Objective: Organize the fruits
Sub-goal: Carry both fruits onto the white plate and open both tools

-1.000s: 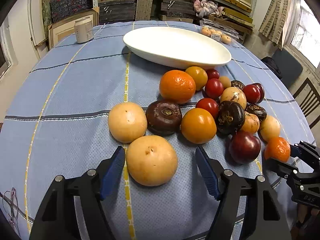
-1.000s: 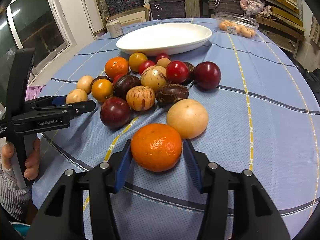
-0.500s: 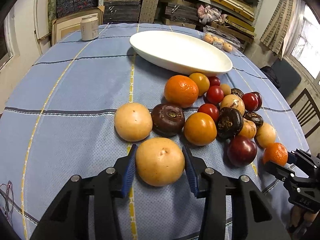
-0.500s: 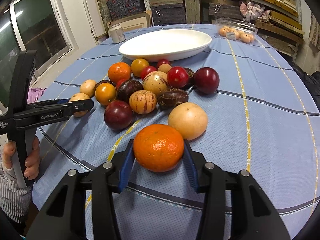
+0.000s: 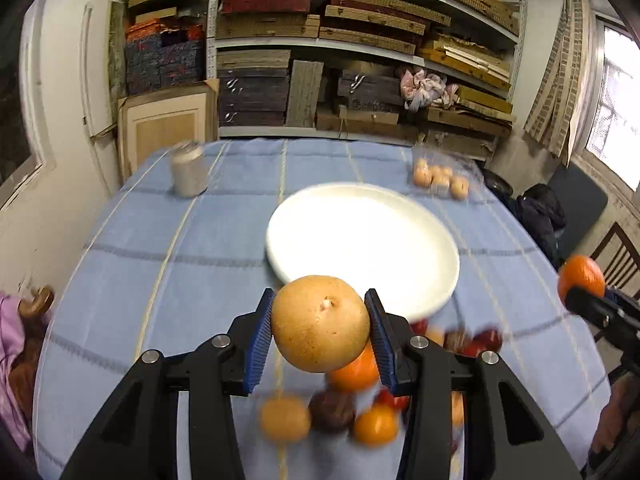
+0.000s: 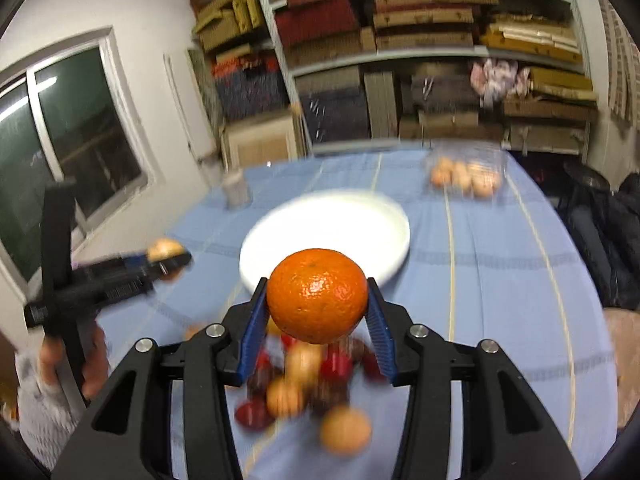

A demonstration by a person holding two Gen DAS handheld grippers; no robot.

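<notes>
The left tongs (image 5: 320,336) are clamped on a round, tan, pear-like fruit (image 5: 320,324), blue ribbed pads pressing its two sides at the widest girth; the fruit hangs in the air above the blue-checked cloth of the table (image 5: 132,264), between the loose pile of fruit (image 5: 352,408) below and the wide white ceramic plate (image 5: 360,240) beyond. The right tongs (image 6: 316,308) are clamped likewise on a round orange citrus with pebbled skin (image 6: 316,294), also clear of the table and just short of the same plate (image 6: 320,232). Both fruits are near-spherical, so there is no marked long axis; the tan fruit's small stem dimple faces the camera and slightly up, and the citrus shows no clear stem end from here. Judged handling: the tan fruit looks firm, smooth and moderately heavy, liable to roll or slip if gripped off-centre; the citrus looks lighter, with a yielding rind that offers better purchase but dents under hard squeeze. The equator is the sound place to hold either. The plate is empty; set-down should be low, as round fruit will roll.
</notes>
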